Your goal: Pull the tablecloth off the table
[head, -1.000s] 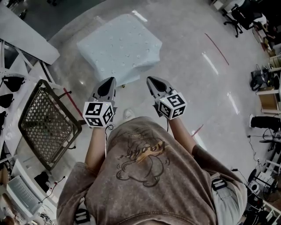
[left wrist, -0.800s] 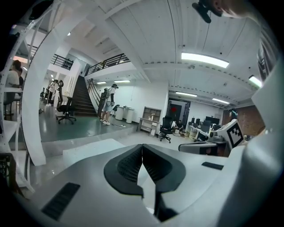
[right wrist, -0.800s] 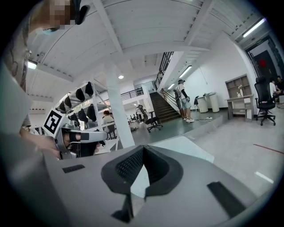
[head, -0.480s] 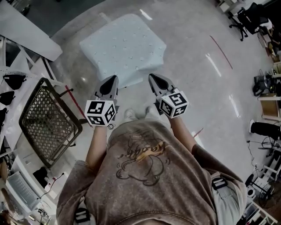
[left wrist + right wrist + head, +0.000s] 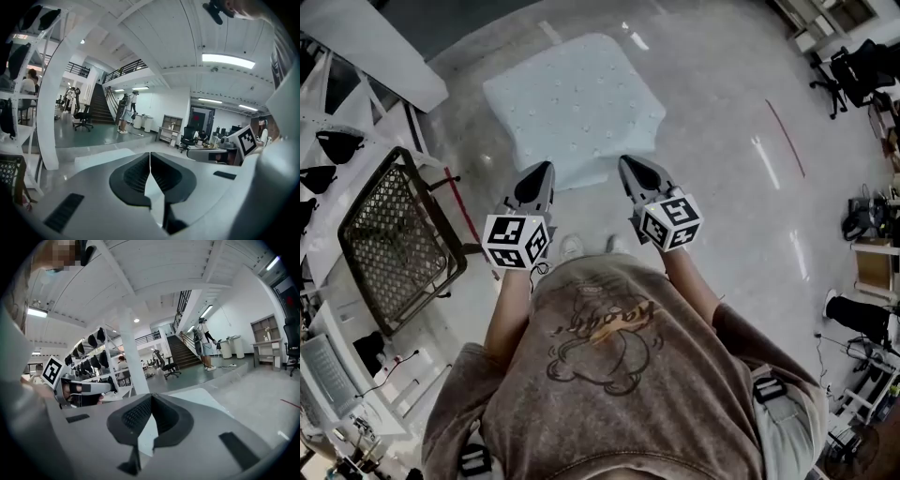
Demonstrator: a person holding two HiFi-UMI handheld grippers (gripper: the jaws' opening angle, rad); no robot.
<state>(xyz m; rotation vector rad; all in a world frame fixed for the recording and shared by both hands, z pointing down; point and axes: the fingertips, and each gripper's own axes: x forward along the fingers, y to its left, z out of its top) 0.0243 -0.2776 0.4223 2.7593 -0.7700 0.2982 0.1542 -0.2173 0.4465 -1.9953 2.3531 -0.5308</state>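
Left gripper (image 5: 547, 167) and right gripper (image 5: 624, 160) are each pressed together, with no cloth seen between the jaws. Ahead on the glossy floor (image 5: 741, 216), the pale blue tablecloth (image 5: 572, 98) still drapes the whole table, its near edge just beyond both tips. A dark wire-mesh basket (image 5: 389, 244) stands left. The person's white shoes (image 5: 572, 247) show below the grippers.

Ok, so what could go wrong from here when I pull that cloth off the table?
Both the left gripper and the right gripper are shut and empty, so unless they open first they may only push the tablecloth. The wire mesh rack stands close on the left, and a sideways pull could snag the cloth there.
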